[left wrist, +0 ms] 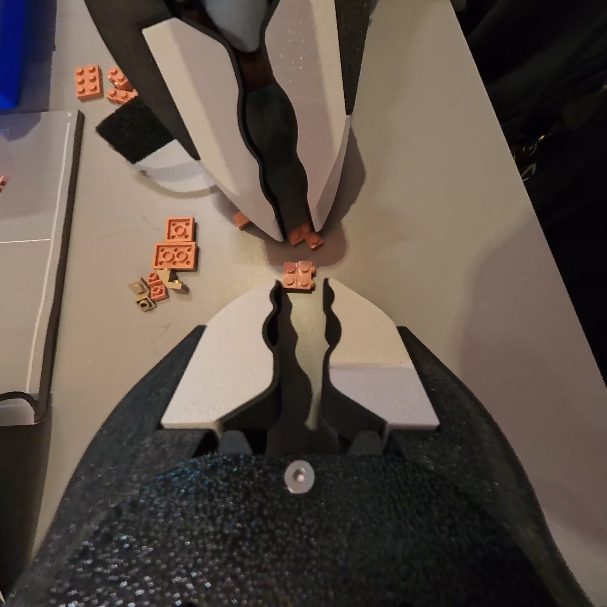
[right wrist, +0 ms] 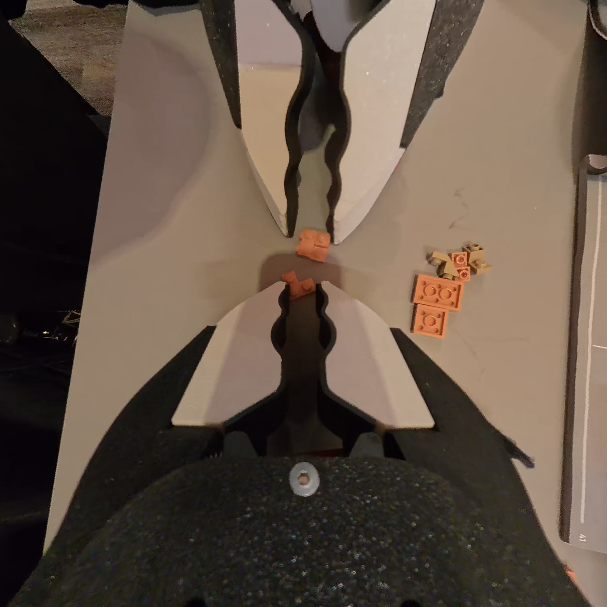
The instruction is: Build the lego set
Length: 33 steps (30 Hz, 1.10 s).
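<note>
Two hand-held tools meet tip to tip at mid-frame over a grey tabletop [left wrist: 410,164]. The right tool [right wrist: 303,289] grips an orange L-shaped brick [right wrist: 299,287]; the left tool [left wrist: 300,284] stands parted, clamping nothing, just short of a square orange brick cluster [left wrist: 298,276]. More bricks [left wrist: 175,244], orange and tan, lie loose at centre left.

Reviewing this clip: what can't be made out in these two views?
- Left wrist view: small orange piece, mostly hidden behind the right gripper.
- Left wrist view: orange fragment, cut off by the left edge.
- Both views: area beyond the table edge, too dark.
</note>
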Each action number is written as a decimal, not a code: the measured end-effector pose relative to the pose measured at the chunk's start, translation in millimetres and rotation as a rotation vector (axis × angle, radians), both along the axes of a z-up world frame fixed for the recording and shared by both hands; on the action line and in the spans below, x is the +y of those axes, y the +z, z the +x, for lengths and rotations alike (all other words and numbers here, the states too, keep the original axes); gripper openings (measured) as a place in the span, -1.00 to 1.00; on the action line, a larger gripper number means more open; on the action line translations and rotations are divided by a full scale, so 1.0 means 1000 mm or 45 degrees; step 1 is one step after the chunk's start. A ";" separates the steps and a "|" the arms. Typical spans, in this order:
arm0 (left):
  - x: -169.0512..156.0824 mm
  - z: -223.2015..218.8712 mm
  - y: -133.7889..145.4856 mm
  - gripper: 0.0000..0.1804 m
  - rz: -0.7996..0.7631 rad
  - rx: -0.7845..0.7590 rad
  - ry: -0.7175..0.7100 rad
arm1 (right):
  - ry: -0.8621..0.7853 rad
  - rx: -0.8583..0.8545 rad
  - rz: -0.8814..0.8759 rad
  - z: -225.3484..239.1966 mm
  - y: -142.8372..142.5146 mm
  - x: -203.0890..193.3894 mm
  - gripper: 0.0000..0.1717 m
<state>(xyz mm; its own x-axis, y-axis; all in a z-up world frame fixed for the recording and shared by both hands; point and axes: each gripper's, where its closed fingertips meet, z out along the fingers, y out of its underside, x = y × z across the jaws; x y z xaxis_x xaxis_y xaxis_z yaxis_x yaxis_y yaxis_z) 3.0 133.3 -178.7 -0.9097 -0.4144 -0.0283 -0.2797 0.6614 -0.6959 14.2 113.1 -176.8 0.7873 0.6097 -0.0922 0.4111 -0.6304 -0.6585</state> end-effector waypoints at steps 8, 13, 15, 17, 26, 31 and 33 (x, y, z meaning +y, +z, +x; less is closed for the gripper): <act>0.000 0.003 0.000 -0.67 -0.005 0.011 0.037 | 0.001 0.014 0.021 0.000 0.001 0.002 -0.83; -0.005 0.003 0.000 -0.80 0.007 -0.021 -0.003 | 0.055 0.032 0.063 -0.003 0.004 0.003 -0.83; -0.009 0.001 0.001 -0.80 0.009 -0.042 -0.043 | 0.105 0.037 0.095 -0.006 0.005 0.002 -0.83; -0.011 -0.001 0.001 -0.80 0.009 -0.056 -0.070 | 0.157 0.040 0.124 -0.010 0.007 0.001 -0.83; -0.013 -0.007 0.002 -0.80 0.001 -0.067 -0.149 | 0.279 -0.011 0.142 -0.017 0.004 0.000 -0.83; -0.014 -0.008 0.002 -0.80 0.002 -0.065 -0.156 | 0.281 -0.026 0.160 -0.017 0.004 0.001 -0.83; -0.014 -0.009 0.002 -0.80 0.001 -0.066 -0.162 | 0.286 -0.040 0.173 -0.017 0.004 0.001 -0.83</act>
<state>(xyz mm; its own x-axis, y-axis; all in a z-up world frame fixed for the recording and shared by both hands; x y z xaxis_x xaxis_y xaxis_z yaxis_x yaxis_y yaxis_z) -5.6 118.9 -176.8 -0.9521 -0.2959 -0.0772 -0.1571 0.6899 -0.7067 -3.0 113.6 -173.2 0.6318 0.7748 0.0247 0.5524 -0.4276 -0.7155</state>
